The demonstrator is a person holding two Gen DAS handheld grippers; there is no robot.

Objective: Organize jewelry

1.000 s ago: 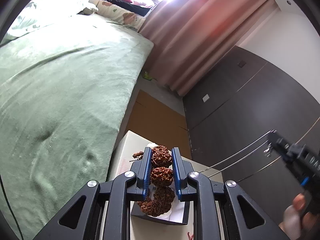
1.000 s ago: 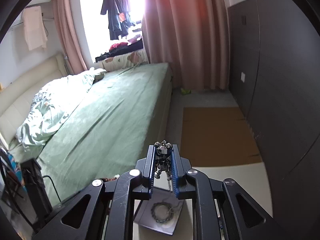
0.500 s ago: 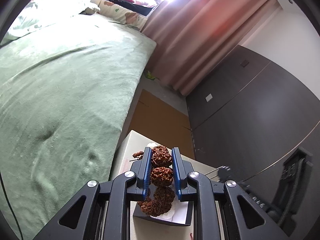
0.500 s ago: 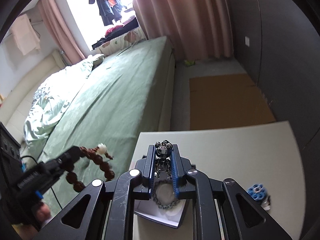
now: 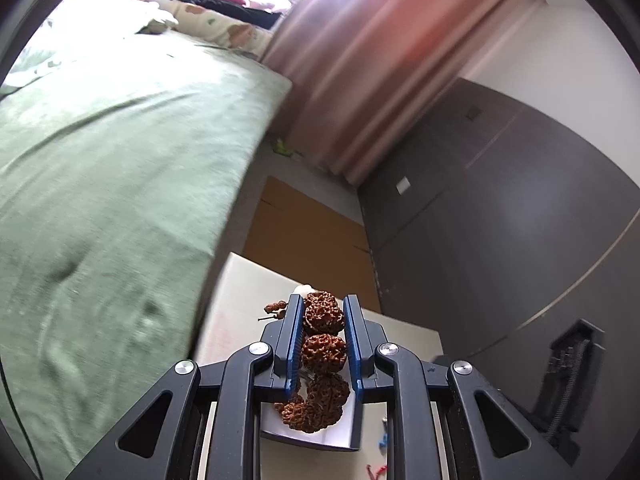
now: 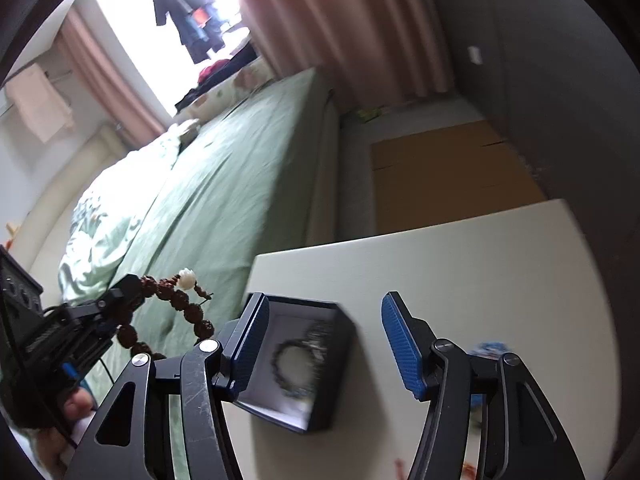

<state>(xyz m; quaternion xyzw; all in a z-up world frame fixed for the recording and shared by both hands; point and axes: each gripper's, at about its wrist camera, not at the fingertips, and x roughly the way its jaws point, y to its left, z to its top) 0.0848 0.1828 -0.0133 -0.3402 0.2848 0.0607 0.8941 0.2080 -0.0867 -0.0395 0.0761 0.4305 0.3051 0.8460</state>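
Bracelet (image 5: pixel 323 335) of brown beads is pinched in the left hand-held gripper (image 5: pixel 320 334); lower it slowly into the box (image 6: pixel 303 364). Right hand-held gripper (image 6: pixel 326 346) hangs spread above that box, so move it aside

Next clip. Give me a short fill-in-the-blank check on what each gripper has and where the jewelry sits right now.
1. The left tongs are shut on a bracelet of rough ____ beads.
2. The right tongs are ____, with nothing between them.
3. The dark bracelet lies inside the ____.
4. The box stands on the white ____.

Missing words: brown; open; box; table
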